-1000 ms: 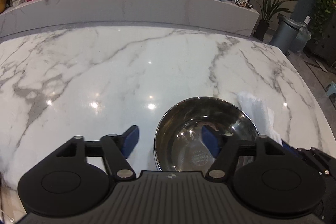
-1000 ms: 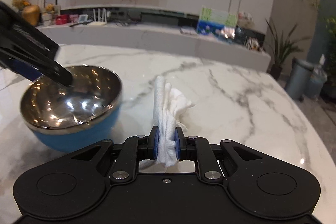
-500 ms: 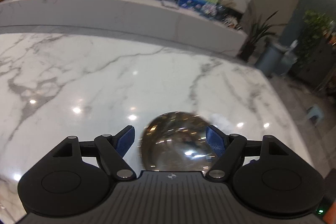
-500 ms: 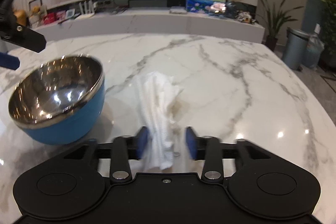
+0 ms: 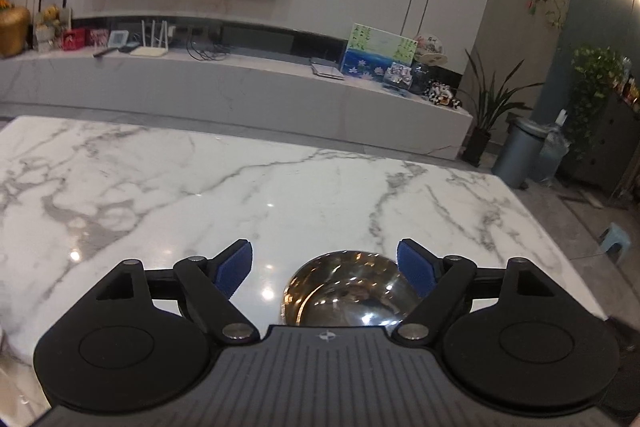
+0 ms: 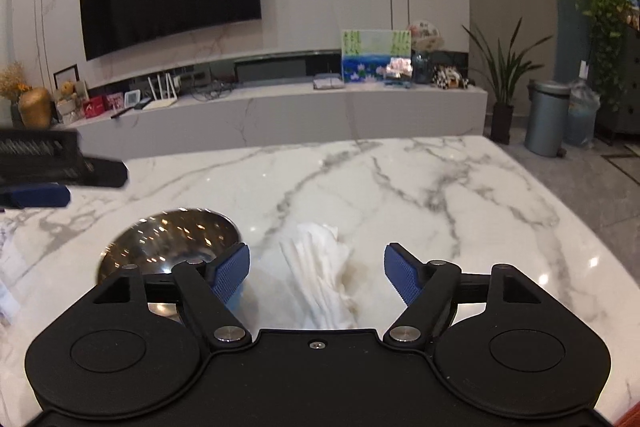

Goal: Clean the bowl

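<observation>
A steel bowl (image 5: 352,291) with a blue outside stands on the white marble table (image 5: 200,195). It shows low in the left wrist view, below and behind my open, empty left gripper (image 5: 325,267). In the right wrist view the bowl (image 6: 172,243) is at the lower left. A crumpled white paper towel (image 6: 320,275) with a yellowish stain lies on the table beside the bowl, under my open right gripper (image 6: 317,273), which holds nothing. The left gripper's fingertips (image 6: 36,195) show at the left edge of the right wrist view, above the bowl.
The table's far edge (image 5: 280,143) faces a long marble TV bench (image 5: 240,87) with small items. The table's right edge (image 6: 580,211) drops to the floor, where a grey bin (image 6: 546,117) and potted plants stand.
My right gripper opened and let go of the paper towel, which now lies on the table. Both grippers lifted and pulled back. The left gripper came out of the bowl.
</observation>
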A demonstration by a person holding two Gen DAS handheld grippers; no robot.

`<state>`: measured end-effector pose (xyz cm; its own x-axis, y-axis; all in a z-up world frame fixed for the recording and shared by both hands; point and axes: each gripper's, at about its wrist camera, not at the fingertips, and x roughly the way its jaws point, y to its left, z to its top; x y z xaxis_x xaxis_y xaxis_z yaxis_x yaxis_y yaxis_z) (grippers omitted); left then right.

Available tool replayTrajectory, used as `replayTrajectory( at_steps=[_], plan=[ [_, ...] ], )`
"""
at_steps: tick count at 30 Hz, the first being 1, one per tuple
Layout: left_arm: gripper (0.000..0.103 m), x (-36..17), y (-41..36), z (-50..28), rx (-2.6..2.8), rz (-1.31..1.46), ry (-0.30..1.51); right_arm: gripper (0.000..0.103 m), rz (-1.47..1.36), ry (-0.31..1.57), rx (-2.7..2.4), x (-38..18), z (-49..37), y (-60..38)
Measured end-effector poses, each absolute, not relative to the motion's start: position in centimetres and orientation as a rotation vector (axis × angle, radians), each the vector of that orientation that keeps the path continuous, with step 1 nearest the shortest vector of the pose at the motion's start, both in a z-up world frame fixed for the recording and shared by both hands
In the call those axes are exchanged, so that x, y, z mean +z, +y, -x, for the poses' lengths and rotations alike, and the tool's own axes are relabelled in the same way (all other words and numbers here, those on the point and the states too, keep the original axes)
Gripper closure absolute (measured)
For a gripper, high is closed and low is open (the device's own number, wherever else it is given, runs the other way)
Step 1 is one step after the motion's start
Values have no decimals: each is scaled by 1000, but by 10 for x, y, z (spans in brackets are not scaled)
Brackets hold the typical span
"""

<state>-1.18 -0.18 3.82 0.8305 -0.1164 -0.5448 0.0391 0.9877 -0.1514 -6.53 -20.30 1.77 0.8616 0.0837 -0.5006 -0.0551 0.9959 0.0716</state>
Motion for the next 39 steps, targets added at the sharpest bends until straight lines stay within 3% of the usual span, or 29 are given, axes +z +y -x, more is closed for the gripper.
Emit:
replayTrajectory(
  at_steps=[11, 39],
  plan=[
    [23, 24, -24, 30, 53, -88, 580, 30, -26, 520, 63, 18, 84, -196],
    [23, 16, -25, 40, 0, -51, 654, 30, -49, 575, 97, 23, 89, -187]
  ],
)
